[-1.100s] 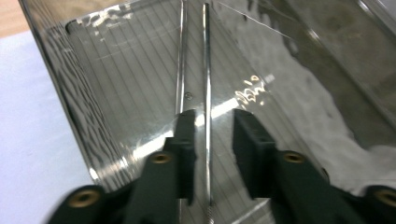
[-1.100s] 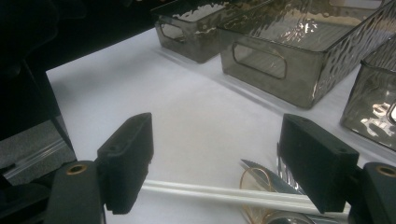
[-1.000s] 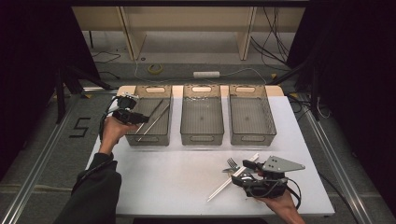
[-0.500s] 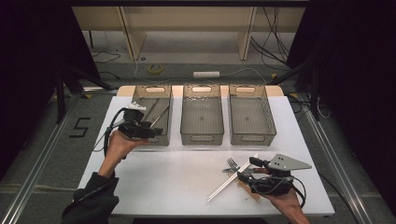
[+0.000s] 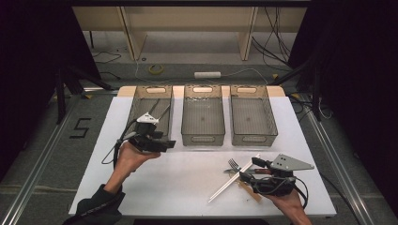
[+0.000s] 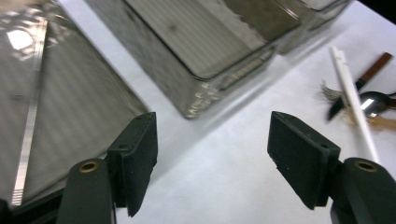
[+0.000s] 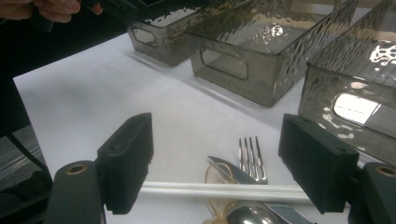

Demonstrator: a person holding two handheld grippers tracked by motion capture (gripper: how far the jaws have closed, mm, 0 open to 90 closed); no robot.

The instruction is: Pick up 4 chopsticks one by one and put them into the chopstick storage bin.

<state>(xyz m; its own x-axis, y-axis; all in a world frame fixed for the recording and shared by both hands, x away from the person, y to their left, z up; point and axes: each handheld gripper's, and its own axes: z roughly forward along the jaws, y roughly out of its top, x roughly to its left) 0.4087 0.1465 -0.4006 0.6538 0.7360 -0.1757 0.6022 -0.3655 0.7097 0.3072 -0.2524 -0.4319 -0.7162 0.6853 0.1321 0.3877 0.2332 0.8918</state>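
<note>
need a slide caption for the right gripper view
Open right gripper poised over a fork and white chopsticks on the white table, three smoky bins behind.

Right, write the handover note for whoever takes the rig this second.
Left gripper: open, nothing between its jaws, which have just been opening; it sits by the near end of the left bin.
Right gripper: open, holding nothing, poised over the cutlery pile.
Done: one long utensil lies in the left bin. The middle bin and right bin look bare.
Left: fork, white chopsticks, spoon and knife lie on the white table, unsorted.
</note>
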